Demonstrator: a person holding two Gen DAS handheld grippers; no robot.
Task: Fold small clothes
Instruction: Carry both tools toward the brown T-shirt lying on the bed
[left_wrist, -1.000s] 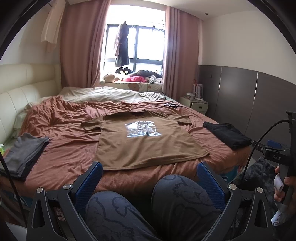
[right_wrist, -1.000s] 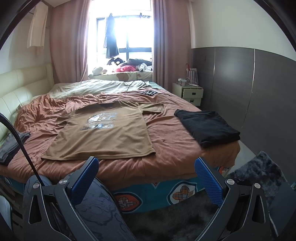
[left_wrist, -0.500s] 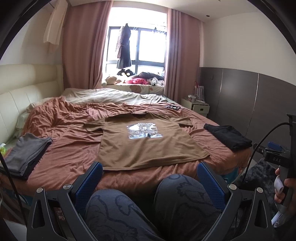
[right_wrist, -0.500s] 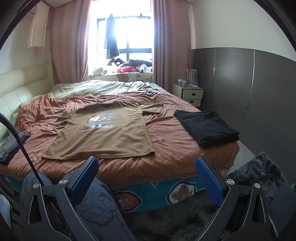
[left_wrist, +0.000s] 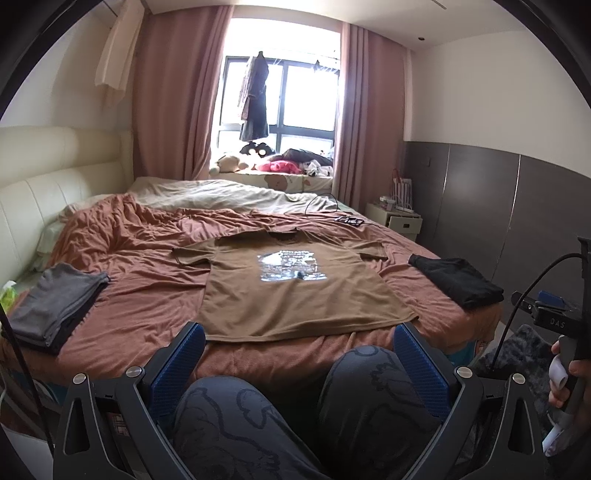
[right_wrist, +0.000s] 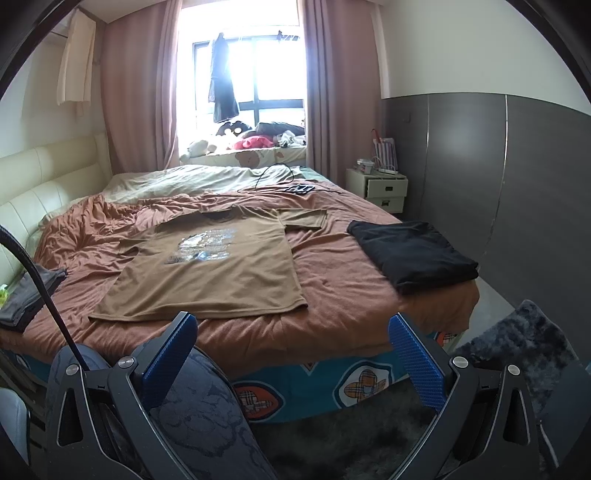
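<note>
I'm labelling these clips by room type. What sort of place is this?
A home bedroom, most likely. A wide bed with a cream padded headboard fills it, a white nightstand stands by the curtained window, and a brown T-shirt lies spread flat on the bedcover.

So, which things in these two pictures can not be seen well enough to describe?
- Print on the brown T-shirt: too small and glary in both views.
- Grey folded pile: cut by the edge and a cable in the right wrist view.
- Small dark item on the bed: too small to identify.
- Near bed edge: hidden by the person's knees in the left wrist view.
</note>
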